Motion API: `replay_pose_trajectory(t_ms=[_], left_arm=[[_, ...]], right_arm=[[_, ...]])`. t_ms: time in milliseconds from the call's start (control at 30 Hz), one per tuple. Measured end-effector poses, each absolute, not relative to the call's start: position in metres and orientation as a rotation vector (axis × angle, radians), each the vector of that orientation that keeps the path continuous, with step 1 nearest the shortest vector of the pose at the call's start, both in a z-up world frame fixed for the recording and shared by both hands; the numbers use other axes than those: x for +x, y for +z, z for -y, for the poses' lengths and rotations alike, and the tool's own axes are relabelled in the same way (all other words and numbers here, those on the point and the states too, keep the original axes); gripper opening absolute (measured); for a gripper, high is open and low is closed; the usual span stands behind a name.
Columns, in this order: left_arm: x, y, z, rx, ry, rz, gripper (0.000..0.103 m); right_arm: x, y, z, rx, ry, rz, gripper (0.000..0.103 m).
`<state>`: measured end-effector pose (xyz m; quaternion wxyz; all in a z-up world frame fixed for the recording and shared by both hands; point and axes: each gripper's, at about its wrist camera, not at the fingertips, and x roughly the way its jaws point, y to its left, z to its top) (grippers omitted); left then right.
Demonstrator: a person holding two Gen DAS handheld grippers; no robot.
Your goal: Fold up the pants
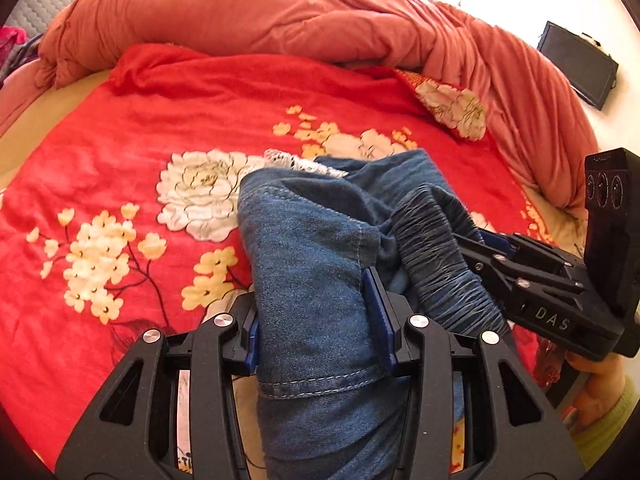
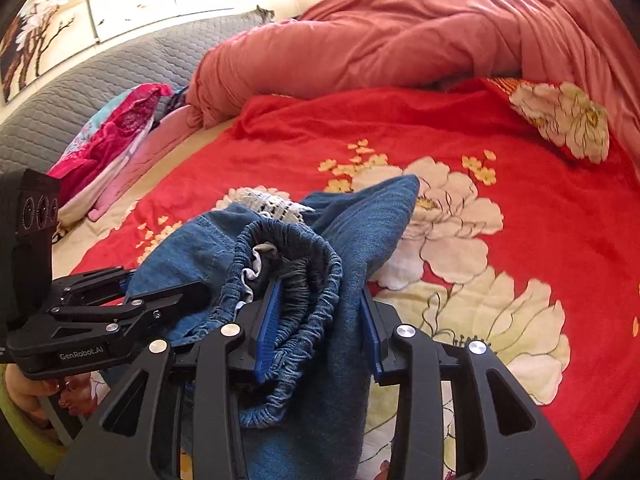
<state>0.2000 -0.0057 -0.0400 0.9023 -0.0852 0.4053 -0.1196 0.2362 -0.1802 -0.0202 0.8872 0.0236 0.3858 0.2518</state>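
Both grippers held the denim pants, bunched above the bed.

Your left gripper (image 1: 320, 316) was closed on a folded denim leg; your right gripper (image 2: 320, 332) was clamped on the elastic waistband (image 2: 288, 264), and the pants (image 1: 316, 240) hung over the red floral blanket (image 1: 120, 140). The denim looked soft but rather thick and heavy, so it should drape, not slip; the waistband and hems seem the best places to hold. Both tools pointed downward, close beside each other.

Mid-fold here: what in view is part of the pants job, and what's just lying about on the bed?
Job:
denim pants
left hand-held gripper
right hand-held gripper
red floral blanket, the work surface

Lying about:
orange duvet
pink clothes
floral pillow
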Motion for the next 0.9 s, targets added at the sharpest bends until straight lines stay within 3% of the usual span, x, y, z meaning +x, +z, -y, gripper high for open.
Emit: replay_pose_trajectory(t_ms=[133, 300, 433, 733, 800, 900], left_arm=[[0.2, -0.046, 0.002, -0.184, -0.242, -0.853, 0.036], [0.199, -0.048, -0.001, -0.193, -0.244, -0.866, 0.051], [0.197, -0.048, -0.006, -0.21, -0.247, -0.873, 0.058], [0.186, -0.038, -0.01, -0.221, -0.268, -0.861, 0.073], [0.183, -0.034, -0.011, -0.221, -0.272, -0.854, 0.076], [0.179, -0.028, -0.014, -0.208, -0.26, -0.833, 0.081]], right_arm=[[0.237, -0.024, 0.187, 0.073, 0.483, -0.834, 0.049], [0.238, -0.03, 0.196, 0.104, 0.446, -0.864, 0.065], [0.235, -0.033, 0.205, 0.129, 0.412, -0.883, 0.07], [0.221, -0.026, 0.229, 0.178, 0.352, -0.854, 0.072], [0.217, -0.022, 0.236, 0.187, 0.341, -0.841, 0.085], [0.209, -0.016, 0.238, 0.158, 0.33, -0.82, 0.085]])
